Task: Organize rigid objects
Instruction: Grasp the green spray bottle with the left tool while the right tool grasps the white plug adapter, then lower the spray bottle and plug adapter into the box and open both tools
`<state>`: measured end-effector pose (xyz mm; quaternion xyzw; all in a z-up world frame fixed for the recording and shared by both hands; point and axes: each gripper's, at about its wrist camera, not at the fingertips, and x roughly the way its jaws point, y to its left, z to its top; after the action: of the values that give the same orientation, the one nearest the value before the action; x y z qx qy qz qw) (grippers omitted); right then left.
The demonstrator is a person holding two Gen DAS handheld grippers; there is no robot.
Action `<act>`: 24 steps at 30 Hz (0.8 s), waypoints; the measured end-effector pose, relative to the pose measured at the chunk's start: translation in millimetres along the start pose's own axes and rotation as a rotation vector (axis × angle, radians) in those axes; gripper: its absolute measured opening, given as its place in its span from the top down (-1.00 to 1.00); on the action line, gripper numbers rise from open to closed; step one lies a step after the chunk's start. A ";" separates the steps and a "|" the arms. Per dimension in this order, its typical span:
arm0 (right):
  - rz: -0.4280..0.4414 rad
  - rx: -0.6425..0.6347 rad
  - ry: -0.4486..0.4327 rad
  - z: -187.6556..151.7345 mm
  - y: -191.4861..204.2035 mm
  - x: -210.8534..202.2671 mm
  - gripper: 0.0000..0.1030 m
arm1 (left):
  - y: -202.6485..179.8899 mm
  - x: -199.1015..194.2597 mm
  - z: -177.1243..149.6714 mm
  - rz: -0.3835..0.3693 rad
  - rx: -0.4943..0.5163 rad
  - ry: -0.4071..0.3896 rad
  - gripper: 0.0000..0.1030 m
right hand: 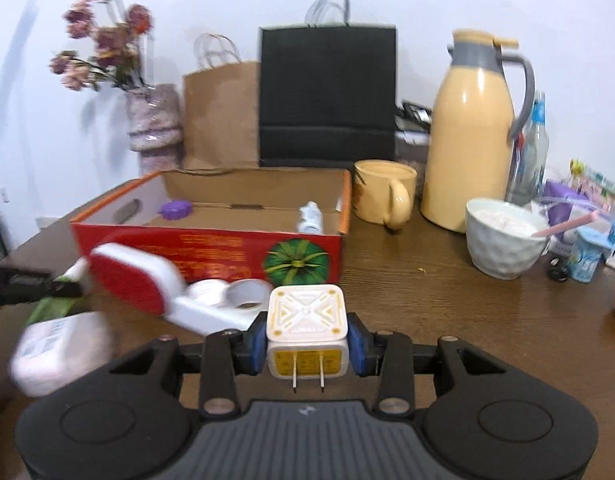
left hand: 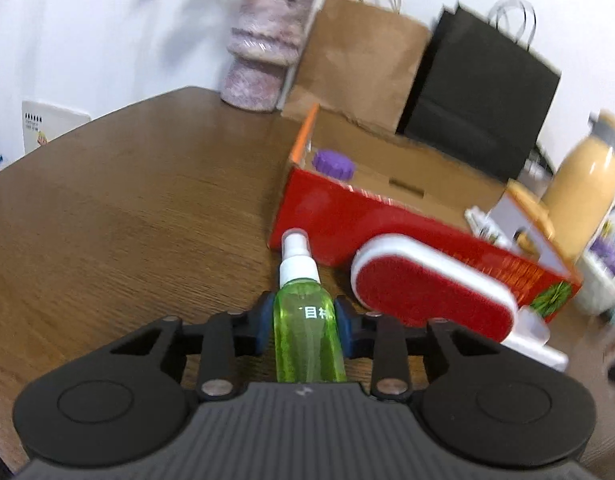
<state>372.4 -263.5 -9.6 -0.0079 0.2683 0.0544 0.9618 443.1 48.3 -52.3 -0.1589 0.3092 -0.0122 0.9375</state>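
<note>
My left gripper [left hand: 306,326] is shut on a green spray bottle [left hand: 307,332] with a white nozzle, its blue pads pressing the bottle's sides just in front of the red box [left hand: 335,216]. My right gripper [right hand: 307,344] is shut on a white square plug adapter [right hand: 306,330], prongs pointing back at the camera. The open red cardboard box [right hand: 211,246] holds a purple cap [right hand: 175,209] and a small white bottle [right hand: 310,218]. A red and white lint brush [right hand: 147,280] lies in front of the box, seen too in the left wrist view as a lint brush [left hand: 431,292].
Behind the box stand a brown paper bag [right hand: 221,116], a black bag [right hand: 327,96] and a flower vase [right hand: 155,124]. A yellow mug [right hand: 381,192], a yellow thermos [right hand: 471,132], a white bowl [right hand: 503,240] and small clutter fill the right. Tape rolls [right hand: 227,294] and a blurred white bottle [right hand: 59,352] lie near the brush.
</note>
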 end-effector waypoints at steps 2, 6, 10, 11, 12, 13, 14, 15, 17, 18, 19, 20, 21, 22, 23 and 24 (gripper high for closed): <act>0.026 -0.028 -0.006 -4.8 11.9 -17.3 0.26 | 5.4 -14.9 -1.8 -0.064 0.010 -0.044 0.38; 0.024 -0.040 -0.008 -10.9 32.6 -46.8 0.26 | 7.2 -44.6 -4.9 -0.098 0.067 -0.125 0.39; 0.042 -0.048 -0.045 -12.5 51.4 -85.3 0.26 | 16.7 -81.6 -2.8 -0.118 0.073 -0.251 0.39; 0.043 -0.066 -0.048 -12.6 55.8 -92.0 0.26 | 20.4 -93.2 -3.5 -0.121 0.067 -0.271 0.39; 0.040 -0.082 -0.050 -11.8 60.4 -98.3 0.26 | 23.1 -105.3 -5.2 -0.124 0.066 -0.279 0.39; 0.037 -0.085 -0.054 -11.3 63.2 -101.9 0.26 | 25.2 -118.0 -7.9 -0.127 0.074 -0.280 0.39; 0.030 -0.075 -0.061 -11.3 64.7 -105.0 0.26 | 27.9 -134.1 -13.6 -0.127 0.081 -0.293 0.39; 0.023 -0.057 -0.066 -12.9 66.6 -109.1 0.26 | 31.0 -152.0 -21.4 -0.135 0.091 -0.311 0.39; 0.028 -0.038 -0.074 -20.1 74.6 -118.6 0.26 | 36.6 -187.7 -38.8 -0.154 0.125 -0.351 0.39; 0.030 -0.048 -0.074 -25.1 81.1 -124.2 0.26 | 38.9 -207.5 -49.4 -0.158 0.136 -0.377 0.39; 0.033 -0.062 -0.073 -29.6 87.2 -129.7 0.26 | 40.3 -223.4 -58.6 -0.164 0.140 -0.397 0.39; 0.036 -0.076 -0.073 -34.6 93.1 -137.5 0.26 | 44.0 -240.0 -68.3 -0.178 0.133 -0.409 0.39; 0.041 -0.085 -0.075 -40.8 97.4 -146.6 0.26 | 48.4 -254.3 -76.7 -0.203 0.121 -0.409 0.39; 0.042 -0.089 -0.069 -48.4 100.9 -157.4 0.26 | 52.8 -267.7 -85.9 -0.235 0.109 -0.394 0.39; 0.042 -0.088 -0.052 -55.5 102.3 -167.3 0.26 | 57.0 -278.7 -92.9 -0.261 0.104 -0.381 0.39; 0.043 -0.092 -0.038 -62.9 103.6 -177.7 0.26 | 60.0 -287.6 -99.4 -0.283 0.100 -0.377 0.39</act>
<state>177.6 -181.1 29.9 -0.0451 0.2476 0.0874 0.9639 148.1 111.2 19.7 -0.1533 0.1026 -0.1291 0.9743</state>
